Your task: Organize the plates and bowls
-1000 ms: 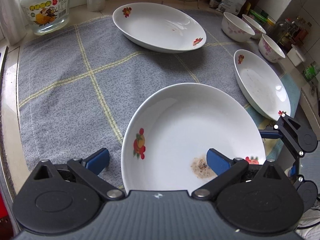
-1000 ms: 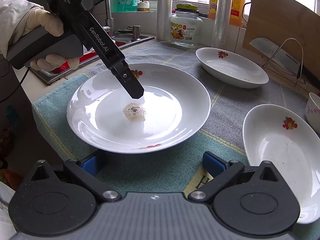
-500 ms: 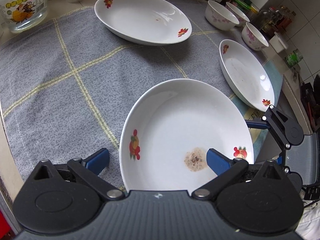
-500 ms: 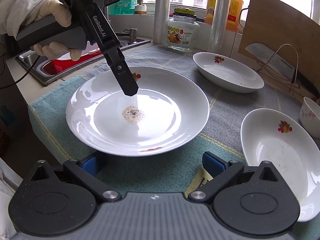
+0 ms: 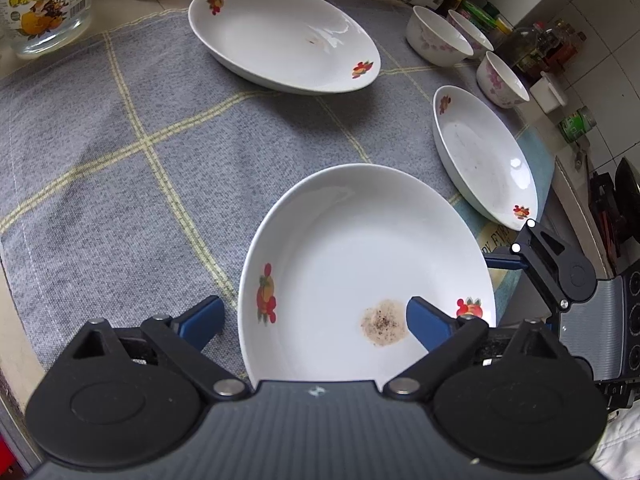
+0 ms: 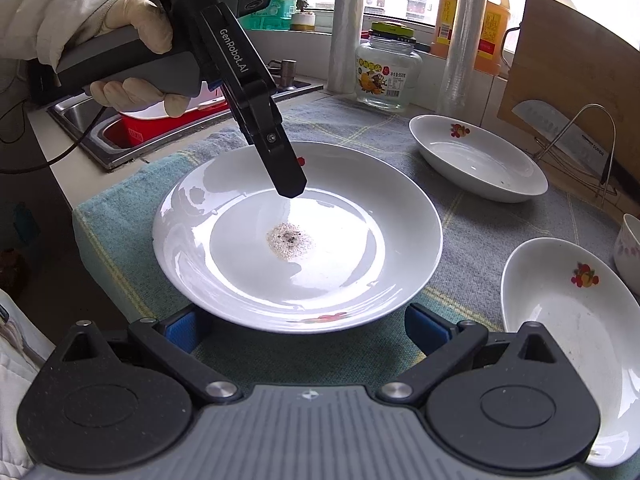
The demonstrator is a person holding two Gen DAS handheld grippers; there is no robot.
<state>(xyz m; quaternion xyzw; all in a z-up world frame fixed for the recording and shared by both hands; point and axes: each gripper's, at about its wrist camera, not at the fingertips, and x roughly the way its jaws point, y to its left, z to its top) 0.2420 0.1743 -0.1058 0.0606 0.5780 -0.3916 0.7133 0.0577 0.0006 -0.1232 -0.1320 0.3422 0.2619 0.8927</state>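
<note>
Right wrist: checked cloth point(image 6: 472, 236) beside sink point(image 6: 104, 136).

Counter point(image 5: 24, 364): grey checked cloth point(image 5: 120, 184) spread over it, bearing three white fruit-print plates point(image 5: 360, 256) and three floral bowls point(image 5: 436, 36); glass jar point(image 5: 44, 4) beside.

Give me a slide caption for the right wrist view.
Left gripper hangs over a stained plate on the cloth; jaws apart.

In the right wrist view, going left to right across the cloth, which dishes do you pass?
Large round plate with the food stain → deep oval dish at the back → oval dish near the right edge → floral bowl cut off by the frame.
</note>
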